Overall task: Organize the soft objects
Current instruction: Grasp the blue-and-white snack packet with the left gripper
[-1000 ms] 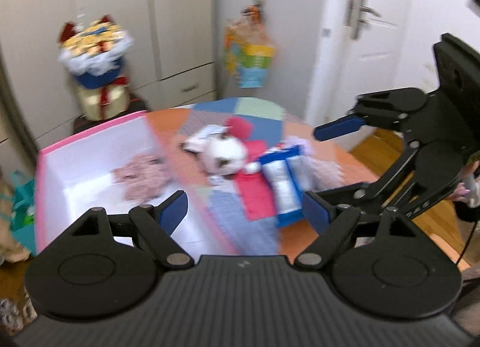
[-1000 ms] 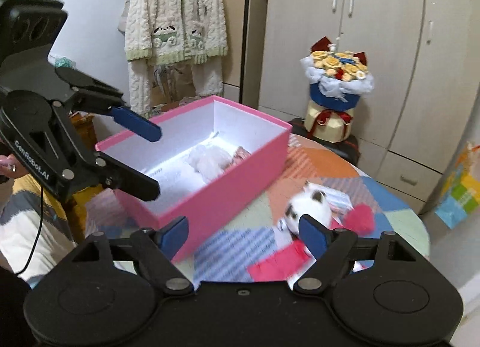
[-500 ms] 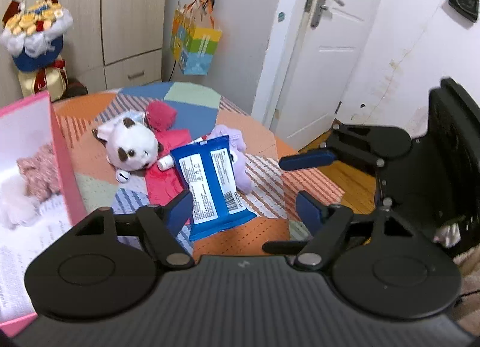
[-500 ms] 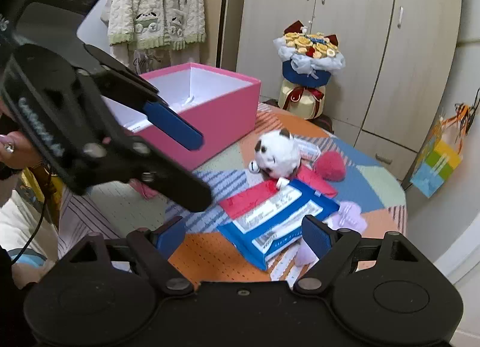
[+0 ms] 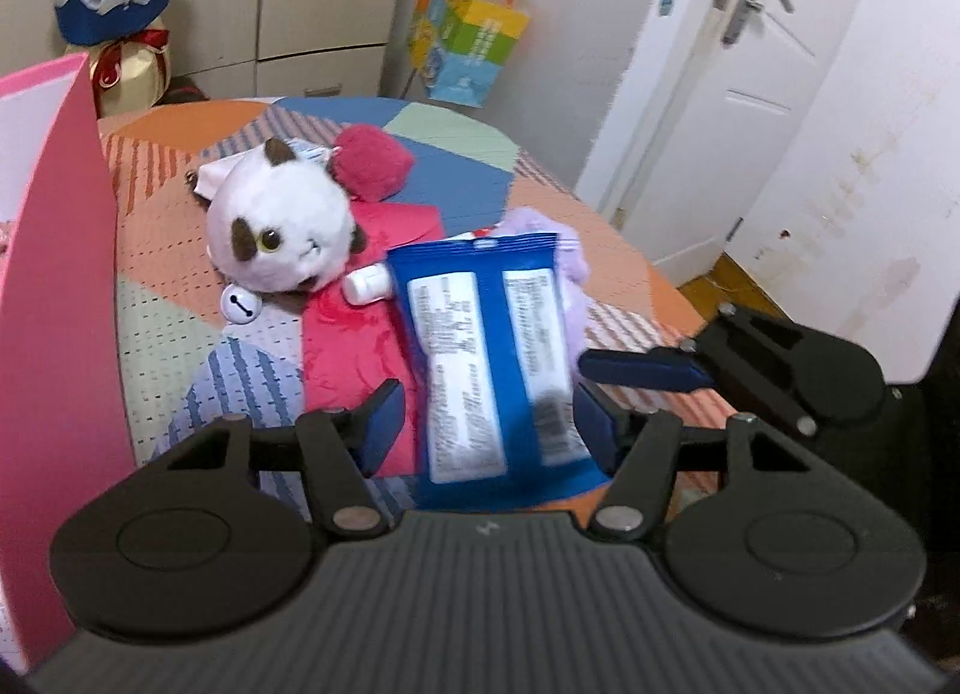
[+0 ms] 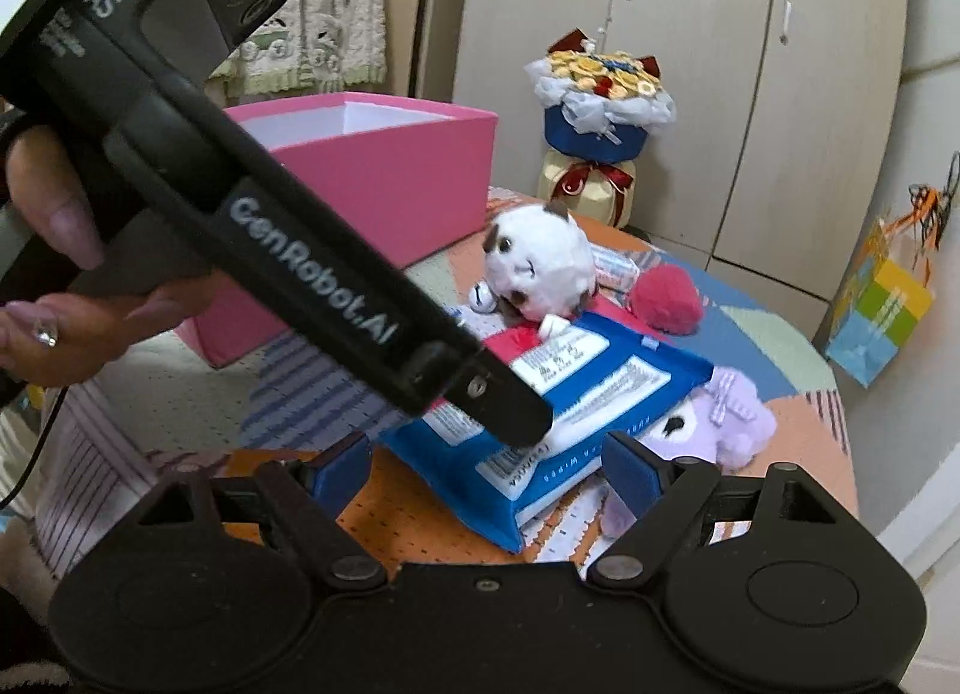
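A blue wipes pack [image 5: 489, 346] lies on the patchwork table, partly over a purple plush [image 6: 720, 424]. A white cat plush [image 5: 279, 232], a red pompom [image 5: 372, 159] and a red cloth [image 5: 354, 334] lie behind it. My left gripper [image 5: 489, 424] is open, its fingers on either side of the pack's near end. My right gripper [image 6: 489, 469] is open just in front of the same pack [image 6: 558, 394]. The pink box [image 6: 384, 165] stands to the left.
The left gripper's body [image 6: 240, 196] crosses the right wrist view in front of the box. A flower bouquet [image 6: 600, 111] stands by the cupboards. A colourful paper bag [image 5: 468, 45] hangs on the wall. The table edge [image 5: 678, 298] drops off at right.
Both grippers have swung away from the pink box and moved down close to the blue wipes pack. The objects on the table have not moved.
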